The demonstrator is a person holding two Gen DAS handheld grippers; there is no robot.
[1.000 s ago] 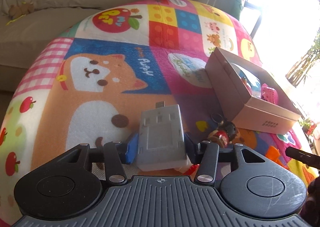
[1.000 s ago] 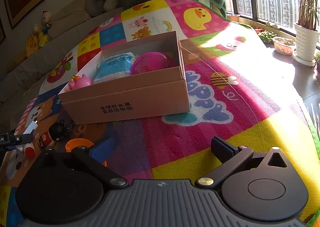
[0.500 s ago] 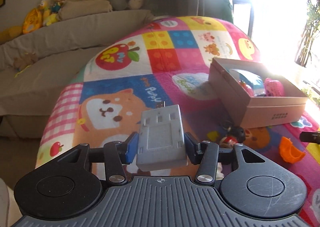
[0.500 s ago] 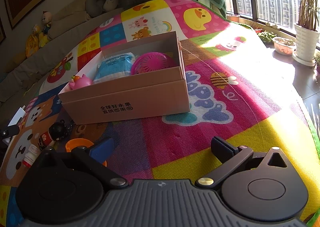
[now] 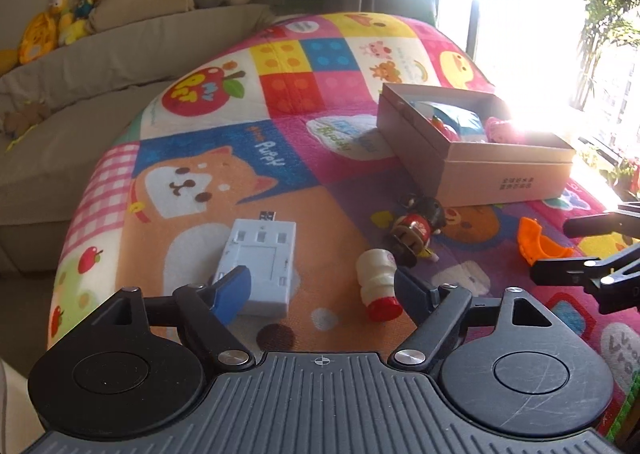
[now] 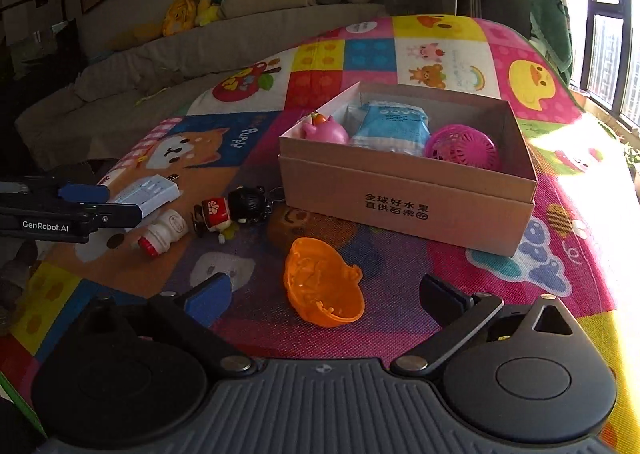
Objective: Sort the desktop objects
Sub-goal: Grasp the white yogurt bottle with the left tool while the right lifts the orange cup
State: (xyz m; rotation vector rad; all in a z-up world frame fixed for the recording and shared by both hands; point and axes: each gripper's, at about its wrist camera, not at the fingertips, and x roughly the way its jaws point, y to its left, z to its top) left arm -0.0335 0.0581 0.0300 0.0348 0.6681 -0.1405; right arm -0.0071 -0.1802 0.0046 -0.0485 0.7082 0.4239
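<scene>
A flat white adapter (image 5: 258, 266) (image 6: 146, 193) lies on the colourful mat. My left gripper (image 5: 320, 290) (image 6: 84, 200) is open above it, the blue pad over its near edge. A small white bottle with a red cap (image 5: 379, 283) (image 6: 162, 233) lies beside a black-and-red toy figure (image 5: 416, 228) (image 6: 234, 210). An orange plastic shell (image 6: 322, 286) (image 5: 538, 242) lies between my right gripper's open fingers. My right gripper (image 6: 324, 296) (image 5: 592, 250) is open and empty. The cardboard box (image 6: 408, 202) (image 5: 472, 170) holds a pink pig toy (image 6: 324, 130), a blue packet (image 6: 390, 126) and a pink mesh ball (image 6: 462, 146).
The mat (image 6: 500, 318) covers a low surface. A grey sofa (image 5: 80, 94) with plush toys stands behind and to the left. Windows and plants are on the right, with strong glare.
My left gripper opened and let go of the white adapter, which now lies on the mat. My right gripper moved left over the orange shell.
</scene>
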